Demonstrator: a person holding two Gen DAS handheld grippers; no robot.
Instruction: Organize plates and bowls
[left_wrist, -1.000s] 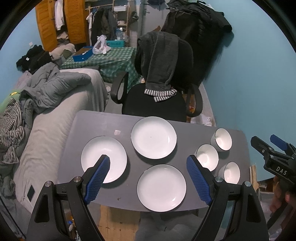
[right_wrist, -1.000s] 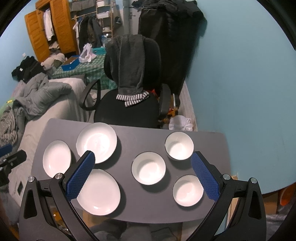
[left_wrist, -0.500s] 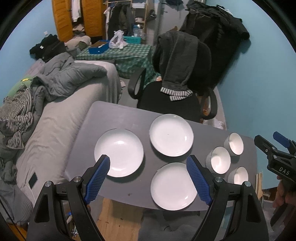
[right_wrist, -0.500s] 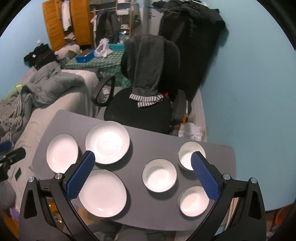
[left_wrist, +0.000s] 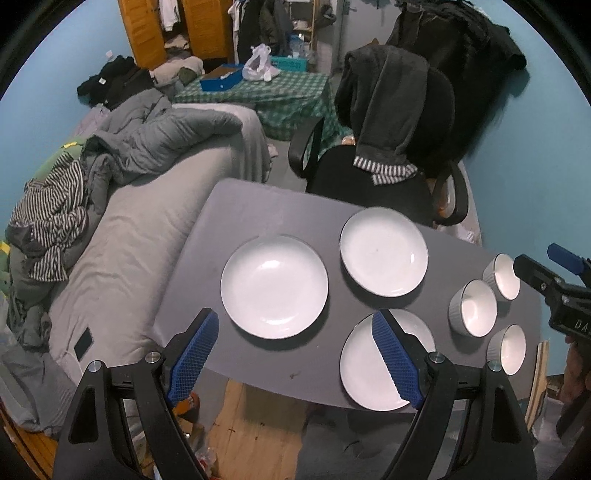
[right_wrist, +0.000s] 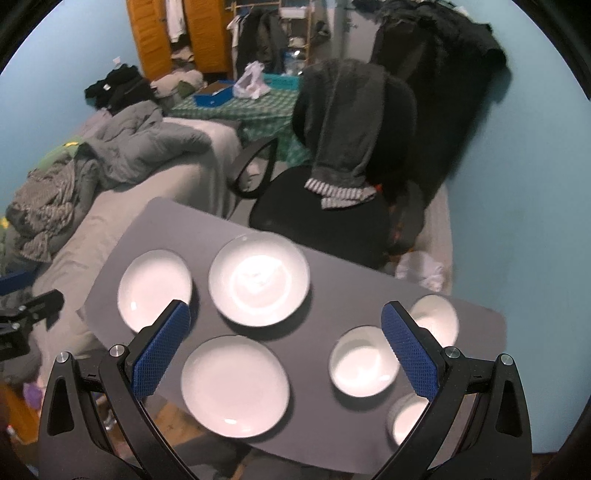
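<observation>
Both tongs were held spread apart and empty, well above the grey surface (left_wrist: 258, 206). Between the blue pads of the left tongs (left_wrist: 295, 354), just ahead and below, the nearest left plate (left_wrist: 274, 286) was seen lying flat; a second plate (left_wrist: 384, 251) was set farther ahead to its right, and a third (left_wrist: 369, 365) was partly hidden behind the right pad. Round and flat as they were, no long axis was offered; a rim would have to be taken edge-on. Three bowls (right_wrist: 364, 360) were grouped ahead of the right tongs (right_wrist: 286, 350), toward the right pad, mouths up. By this layout, the plates were judged nearer the left tongs and the bowls nearer the right. Nothing was yet stacked.
</observation>
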